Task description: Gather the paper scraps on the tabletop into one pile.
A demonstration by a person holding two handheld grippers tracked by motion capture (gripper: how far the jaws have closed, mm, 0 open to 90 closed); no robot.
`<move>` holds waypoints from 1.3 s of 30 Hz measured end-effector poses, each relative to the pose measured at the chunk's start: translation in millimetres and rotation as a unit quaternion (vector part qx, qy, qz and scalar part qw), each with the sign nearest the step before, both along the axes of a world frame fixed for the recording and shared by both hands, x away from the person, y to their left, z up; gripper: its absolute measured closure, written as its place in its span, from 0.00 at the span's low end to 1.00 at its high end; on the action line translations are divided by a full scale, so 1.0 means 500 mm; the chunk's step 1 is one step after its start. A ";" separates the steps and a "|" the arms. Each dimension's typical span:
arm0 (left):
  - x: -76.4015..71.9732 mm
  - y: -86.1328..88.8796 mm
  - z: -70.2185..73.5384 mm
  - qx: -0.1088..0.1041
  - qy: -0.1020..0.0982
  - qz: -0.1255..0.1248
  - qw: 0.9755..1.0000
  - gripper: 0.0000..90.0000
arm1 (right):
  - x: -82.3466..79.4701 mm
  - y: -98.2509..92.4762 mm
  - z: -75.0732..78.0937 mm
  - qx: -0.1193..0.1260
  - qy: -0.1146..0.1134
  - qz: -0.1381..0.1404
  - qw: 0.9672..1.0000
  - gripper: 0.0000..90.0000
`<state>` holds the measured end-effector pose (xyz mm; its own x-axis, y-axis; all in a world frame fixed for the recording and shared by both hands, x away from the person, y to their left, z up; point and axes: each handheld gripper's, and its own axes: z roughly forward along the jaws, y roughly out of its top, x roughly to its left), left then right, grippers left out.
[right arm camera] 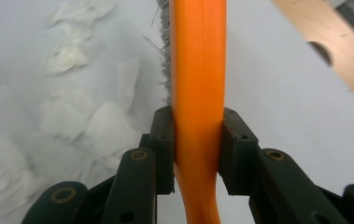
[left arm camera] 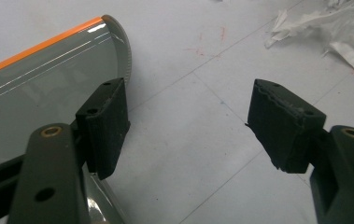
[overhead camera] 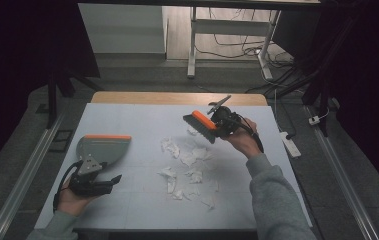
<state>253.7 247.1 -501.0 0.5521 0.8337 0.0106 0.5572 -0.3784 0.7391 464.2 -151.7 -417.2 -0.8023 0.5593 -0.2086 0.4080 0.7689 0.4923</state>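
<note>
A grey dustpan point(overhead camera: 102, 146) with an orange front lip lies on the white table point(overhead camera: 127, 117) at the left. My left gripper point(overhead camera: 106, 172) rests just behind it, open; in the left gripper view its gap point(left arm camera: 191, 107) shows bare table and its left pad point(left arm camera: 104, 126) stands over the dustpan point(left arm camera: 39, 88) edge. My right gripper point(overhead camera: 219, 125) hangs above the table's far right, shut on the orange handle of a brush point(overhead camera: 201, 125). The right gripper view shows both pads pressing the handle point(right arm camera: 198, 70), with grey bristles point(right arm camera: 165, 46) to its left. Torn white paper scraps point(overhead camera: 187, 165) lie between the tools.
The table's wooden back edge point(overhead camera: 177, 97) runs behind the brush. A power strip point(overhead camera: 290, 142) and cables lie on the floor at the right. Desk legs point(overhead camera: 192, 45) stand beyond the table. Scraps point(left arm camera: 333, 32) lie ahead and to the right of the left gripper.
</note>
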 end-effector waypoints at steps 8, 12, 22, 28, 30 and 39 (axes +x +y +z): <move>0.002 -0.004 -0.001 -0.001 0.000 -0.004 1.000 0.33 | 0.070 0.030 -0.030 -0.043 -0.019 -0.032 0.998 0.77; 0.004 -0.002 -0.002 -0.003 0.001 -0.005 1.000 0.33 | 0.097 0.049 -0.050 -0.074 -0.016 -0.031 0.997 0.77; 0.001 -0.003 -0.004 -0.002 -0.001 -0.008 1.000 0.33 | 0.104 0.089 -0.070 -0.104 0.008 0.001 0.995 0.78; 0.000 -0.004 -0.003 -0.001 -0.001 -0.009 1.000 0.33 | 0.059 0.110 -0.074 -0.132 0.009 0.062 0.989 0.78; 0.000 -0.005 -0.003 -0.001 -0.001 -0.010 1.000 0.33 | 0.039 0.108 -0.074 -0.127 0.009 0.078 0.989 0.78; 0.000 -0.009 -0.003 0.001 -0.003 -0.010 1.000 0.33 | -0.046 0.066 -0.033 -0.083 0.016 0.115 0.990 0.78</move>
<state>253.9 242.4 -502.4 0.5691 0.8221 0.0146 0.5456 -0.3908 0.7413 441.1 -118.8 -433.6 -0.9122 0.3211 -0.2545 0.2257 0.9122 0.3419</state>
